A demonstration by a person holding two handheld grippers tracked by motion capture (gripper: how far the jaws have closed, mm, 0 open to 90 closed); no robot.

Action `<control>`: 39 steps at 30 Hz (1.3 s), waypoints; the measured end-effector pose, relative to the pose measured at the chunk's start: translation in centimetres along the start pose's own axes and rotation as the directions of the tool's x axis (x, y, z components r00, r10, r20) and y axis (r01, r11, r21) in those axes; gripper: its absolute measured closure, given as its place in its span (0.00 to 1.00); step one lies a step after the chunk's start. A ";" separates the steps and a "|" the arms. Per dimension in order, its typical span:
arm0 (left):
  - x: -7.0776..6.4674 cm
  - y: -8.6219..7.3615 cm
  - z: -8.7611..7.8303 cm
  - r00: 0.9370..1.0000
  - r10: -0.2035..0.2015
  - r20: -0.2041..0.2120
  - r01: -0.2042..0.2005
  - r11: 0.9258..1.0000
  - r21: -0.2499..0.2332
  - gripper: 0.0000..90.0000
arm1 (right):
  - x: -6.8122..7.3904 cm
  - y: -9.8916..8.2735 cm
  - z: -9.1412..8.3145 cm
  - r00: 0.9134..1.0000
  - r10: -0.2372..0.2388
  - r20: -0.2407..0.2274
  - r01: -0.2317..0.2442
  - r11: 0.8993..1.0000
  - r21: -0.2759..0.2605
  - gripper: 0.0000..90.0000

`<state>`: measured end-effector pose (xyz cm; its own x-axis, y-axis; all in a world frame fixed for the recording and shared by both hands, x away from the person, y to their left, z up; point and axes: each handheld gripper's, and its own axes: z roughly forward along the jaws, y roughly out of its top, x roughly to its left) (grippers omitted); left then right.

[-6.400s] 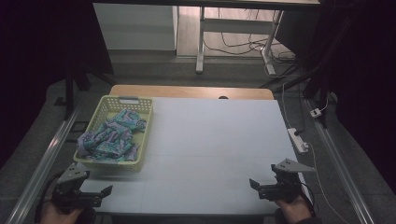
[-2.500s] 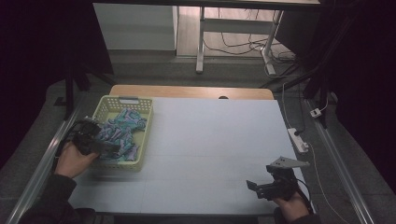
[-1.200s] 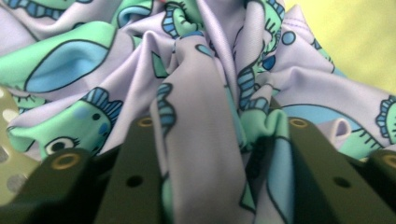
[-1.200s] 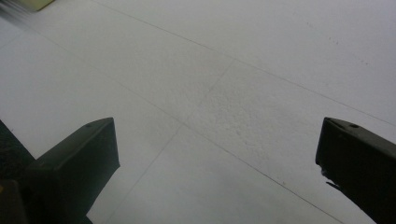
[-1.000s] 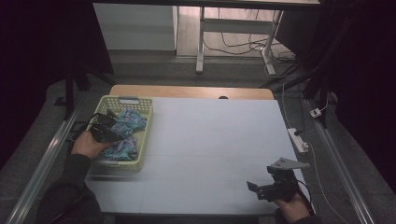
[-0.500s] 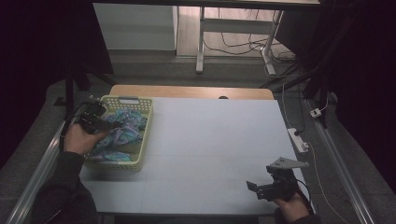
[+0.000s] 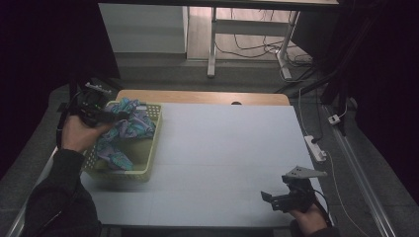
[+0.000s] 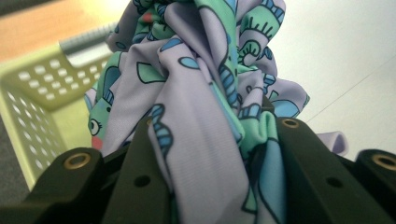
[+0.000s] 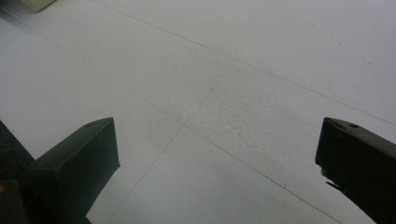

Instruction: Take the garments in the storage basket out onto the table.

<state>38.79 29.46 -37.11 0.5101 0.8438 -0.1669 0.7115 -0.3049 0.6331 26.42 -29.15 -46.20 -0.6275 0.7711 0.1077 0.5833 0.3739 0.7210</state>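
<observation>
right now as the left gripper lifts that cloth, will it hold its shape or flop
Probably flop: the cloth bunches into soft folds between the left gripper's jaws. Its tail hangs into the basket, so it may drag. Seems light.

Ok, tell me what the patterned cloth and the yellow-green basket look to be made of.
Lilac and green printed cloth: seemingly a thin, smooth, slightly shiny knit fabric, since it bunches into soft folds between the jaws of the left hand-held gripper. Yellow-green perforated basket: probably moulded plastic with a matte finish, judging by its rigid walls and even rows of holes.

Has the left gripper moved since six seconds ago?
Yes. The left gripper went from the table's near left corner up to the basket's far end, clamping the cloth.
</observation>
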 end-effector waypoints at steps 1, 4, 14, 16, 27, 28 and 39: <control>-0.2 0.4 -0.4 1.000 0.006 -0.001 -0.006 1.000 -0.010 0.78 | 0.0 0.0 0.0 1.000 0.000 0.000 0.000 1.000 0.000 0.00; -0.7 1.2 -1.2 1.000 0.020 0.005 -0.020 0.999 -0.035 0.78 | 0.0 0.0 0.0 1.000 0.000 0.000 0.000 1.000 0.000 0.00; -2.9 4.0 -3.0 0.996 0.091 0.025 -0.088 0.993 -0.083 0.78 | 0.0 0.0 0.0 1.000 0.000 -0.001 0.000 1.000 -0.001 0.00; -3.3 4.5 -3.3 0.994 0.102 0.029 -0.099 0.991 -0.093 0.78 | 0.0 0.0 0.0 1.000 0.000 -0.001 0.000 1.000 -0.001 0.00; -5.5 7.4 -4.5 0.987 0.149 0.066 -0.137 0.978 -0.159 0.78 | 0.0 0.0 0.0 1.000 0.002 -0.003 -0.002 1.000 -0.004 0.00; -5.7 7.7 -4.7 0.986 0.154 0.068 -0.141 0.976 -0.163 0.78 | 0.0 0.0 0.0 1.000 0.002 -0.003 -0.002 1.000 -0.004 0.00; -8.7 10.4 -5.6 0.968 0.223 0.114 -0.194 0.956 -0.218 0.78 | 0.0 0.0 -0.1 1.000 0.000 -0.003 0.000 1.000 -0.006 0.00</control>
<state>39.03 21.44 -24.80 0.7075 0.6985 -0.1072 0.4759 -0.3588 0.8029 26.39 -29.21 -46.19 -0.6294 0.7693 0.1099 0.5800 0.3709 0.7253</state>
